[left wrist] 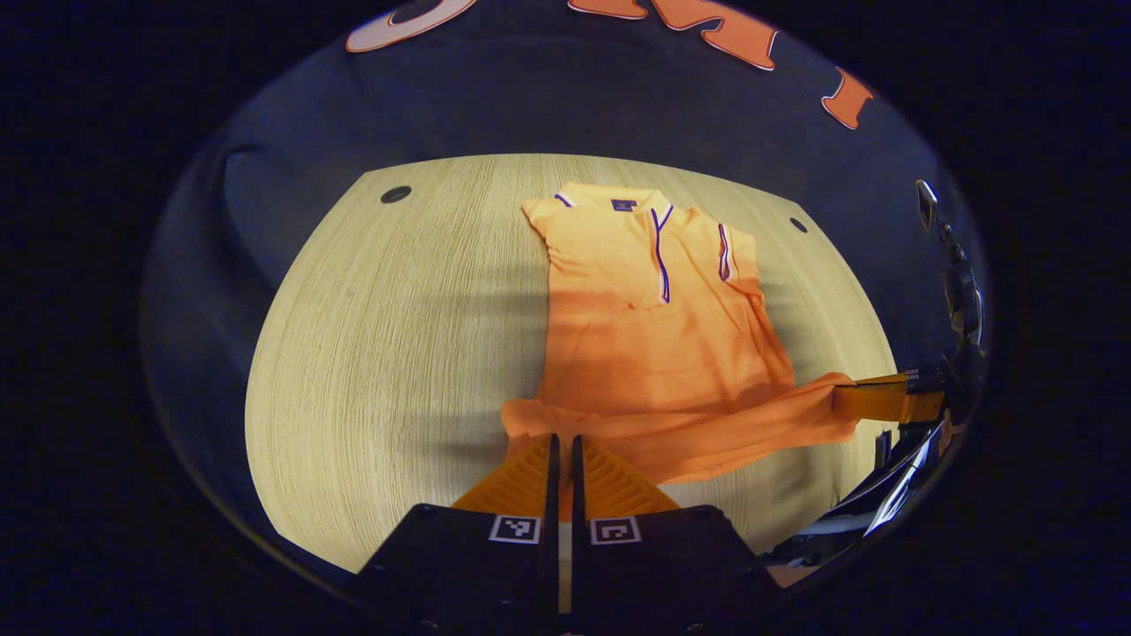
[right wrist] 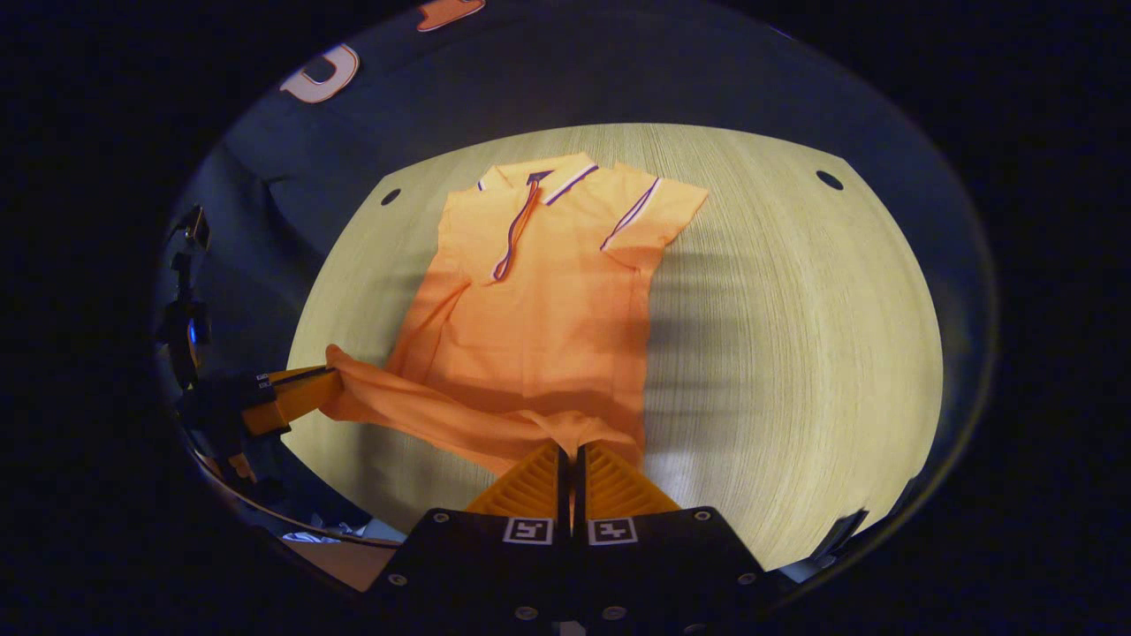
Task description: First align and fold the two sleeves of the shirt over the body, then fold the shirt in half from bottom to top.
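An orange polo shirt (left wrist: 654, 327) (right wrist: 539, 327) lies on the wooden table (left wrist: 398, 353) with its collar at the far side and both sleeves folded over the body. Its bottom hem is lifted off the table and stretched between the two grippers. My left gripper (left wrist: 564, 442) is shut on one hem corner. My right gripper (right wrist: 570, 450) is shut on the other hem corner. In the left gripper view the right gripper (left wrist: 848, 397) holds the hem at the right edge. In the right gripper view the left gripper (right wrist: 322, 380) holds the hem at the left.
The table (right wrist: 795, 336) has small dark round holes near its far corners (left wrist: 396, 193) (right wrist: 829, 179). Bare wood lies beside the shirt on both sides. Dark cloth walls stand behind the table.
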Available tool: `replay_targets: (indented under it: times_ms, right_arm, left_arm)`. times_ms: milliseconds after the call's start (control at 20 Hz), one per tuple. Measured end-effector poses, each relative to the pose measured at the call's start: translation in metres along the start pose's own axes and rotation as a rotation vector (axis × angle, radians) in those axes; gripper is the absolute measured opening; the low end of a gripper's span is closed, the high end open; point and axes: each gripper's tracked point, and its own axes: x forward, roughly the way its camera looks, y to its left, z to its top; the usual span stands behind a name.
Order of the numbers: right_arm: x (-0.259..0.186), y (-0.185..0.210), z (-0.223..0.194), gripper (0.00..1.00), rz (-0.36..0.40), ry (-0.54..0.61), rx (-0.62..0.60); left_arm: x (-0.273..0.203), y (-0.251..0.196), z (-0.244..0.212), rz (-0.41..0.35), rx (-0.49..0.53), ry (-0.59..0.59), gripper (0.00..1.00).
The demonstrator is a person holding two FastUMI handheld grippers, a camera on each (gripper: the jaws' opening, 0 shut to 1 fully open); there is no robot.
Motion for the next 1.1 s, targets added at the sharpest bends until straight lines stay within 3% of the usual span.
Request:
replay_targets:
  times_ms: [500,700,750,1100]
  right_arm:
    - [0.007,-0.017,0.121,0.01,-0.024,-0.131,-0.008]
    - [0.025,-0.024,0.159,0.05,-0.030,-0.153,0.002]
    - [0.029,-0.027,0.168,0.00,-0.032,-0.160,0.005]
    - [0.073,-0.042,0.229,0.00,-0.027,-0.196,0.055]
  left_arm:
    - [0.038,0.006,0.119,-0.004,-0.026,-0.102,0.06]
    - [0.058,0.009,0.162,0.006,-0.012,-0.125,0.06]
    - [0.063,0.010,0.170,0.008,-0.010,-0.129,0.06]
    - [0.113,0.019,0.218,0.044,0.029,-0.144,0.06]
